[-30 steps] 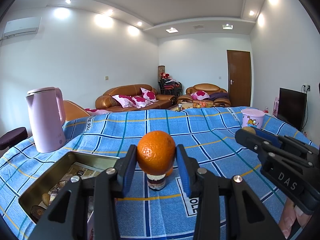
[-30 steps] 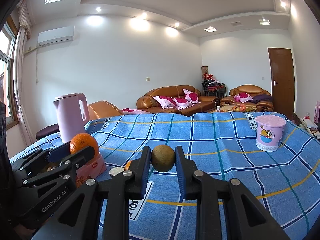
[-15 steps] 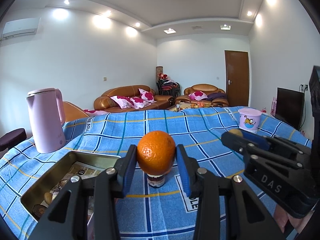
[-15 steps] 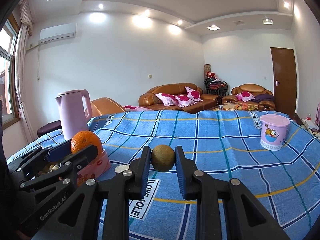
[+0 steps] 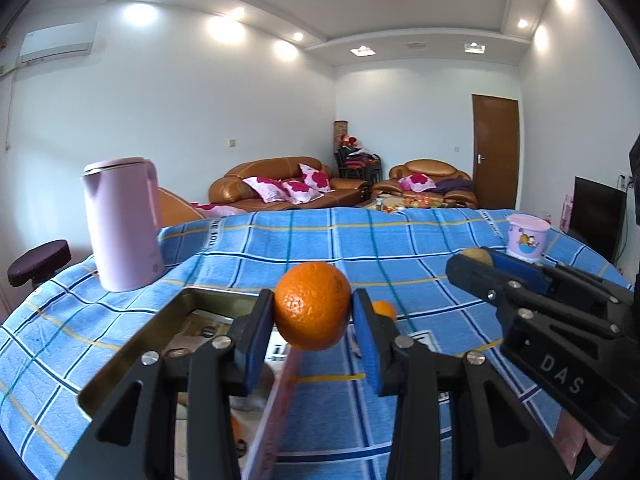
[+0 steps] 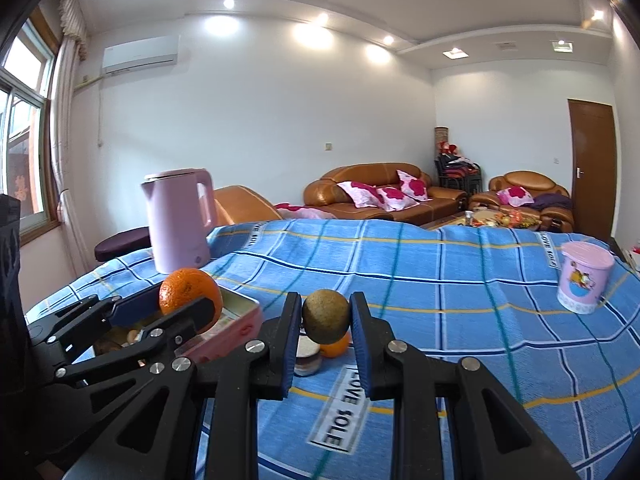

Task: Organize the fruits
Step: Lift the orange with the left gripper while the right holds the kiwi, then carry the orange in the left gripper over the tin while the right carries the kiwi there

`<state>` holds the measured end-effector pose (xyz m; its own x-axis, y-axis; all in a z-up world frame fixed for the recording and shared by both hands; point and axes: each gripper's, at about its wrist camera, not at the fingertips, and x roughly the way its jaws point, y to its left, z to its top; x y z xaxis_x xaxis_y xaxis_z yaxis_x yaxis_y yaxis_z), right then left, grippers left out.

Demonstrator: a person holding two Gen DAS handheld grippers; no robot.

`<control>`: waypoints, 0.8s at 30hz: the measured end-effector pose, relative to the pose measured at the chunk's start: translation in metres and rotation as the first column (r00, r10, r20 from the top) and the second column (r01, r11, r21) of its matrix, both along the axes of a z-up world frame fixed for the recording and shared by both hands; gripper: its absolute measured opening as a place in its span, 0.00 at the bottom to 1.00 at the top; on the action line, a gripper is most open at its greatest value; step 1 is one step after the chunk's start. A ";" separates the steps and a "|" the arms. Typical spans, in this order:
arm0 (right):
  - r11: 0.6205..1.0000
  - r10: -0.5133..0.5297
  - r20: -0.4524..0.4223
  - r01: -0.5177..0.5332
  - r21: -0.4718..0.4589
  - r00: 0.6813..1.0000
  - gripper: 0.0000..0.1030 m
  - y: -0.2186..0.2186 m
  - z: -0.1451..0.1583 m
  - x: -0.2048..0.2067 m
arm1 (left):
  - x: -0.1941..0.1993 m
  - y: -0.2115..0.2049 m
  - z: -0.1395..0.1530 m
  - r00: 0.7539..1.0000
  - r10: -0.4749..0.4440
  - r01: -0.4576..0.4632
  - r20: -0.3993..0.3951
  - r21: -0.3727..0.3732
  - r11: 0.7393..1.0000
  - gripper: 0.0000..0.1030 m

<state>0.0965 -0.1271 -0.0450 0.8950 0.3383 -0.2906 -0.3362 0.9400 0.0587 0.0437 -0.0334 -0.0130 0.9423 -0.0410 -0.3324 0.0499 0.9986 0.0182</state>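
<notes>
My left gripper (image 5: 313, 312) is shut on a large orange (image 5: 313, 306) and holds it above the right wall of a pink metal tin (image 5: 276, 408). The tin lies open on the blue checked tablecloth (image 5: 400, 248). My right gripper (image 6: 326, 316) is shut on a brown-green round fruit (image 6: 326, 316) above the cloth, to the right of the tin (image 6: 236, 320). The left gripper with the orange (image 6: 190, 296) shows at the left of the right wrist view. A small orange (image 6: 336, 347) and a small jar (image 6: 307, 356) sit on the cloth behind the fruit.
A pink kettle (image 5: 120, 224) stands at the back left of the table. A pink lidded cup (image 6: 585, 278) stands at the far right. The tin holds several small items (image 5: 208, 332). Sofas (image 6: 380, 192) stand beyond the table.
Both grippers have swung left, keeping their fruit. The left gripper with the orange now sits over the tin's right wall; the small jar is hidden in its view.
</notes>
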 end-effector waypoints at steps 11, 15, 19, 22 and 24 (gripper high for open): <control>0.997 0.076 0.001 -0.076 -0.019 0.997 0.26 0.036 0.006 0.004 | 0.004 0.037 0.000 0.996 0.081 -0.081 -0.033 0.000 0.997 0.40; 0.995 0.102 -0.006 -0.102 -0.024 0.995 0.26 0.049 0.006 0.006 | 0.008 0.054 -0.002 0.991 0.119 -0.120 -0.054 -0.004 0.993 0.40; 0.992 0.126 -0.012 -0.126 -0.029 0.992 0.26 0.061 0.005 0.007 | 0.008 0.071 -0.005 0.986 0.155 -0.156 -0.070 -0.010 0.988 0.40; 0.989 0.143 -0.018 -0.143 -0.034 0.990 0.26 0.070 0.004 0.008 | 0.009 0.082 -0.006 0.982 0.174 -0.176 -0.079 -0.016 0.984 0.40; 0.987 0.154 -0.021 -0.155 -0.039 0.988 0.26 0.077 0.004 0.009 | 0.010 0.088 -0.007 0.979 0.183 -0.185 -0.084 -0.017 0.983 0.40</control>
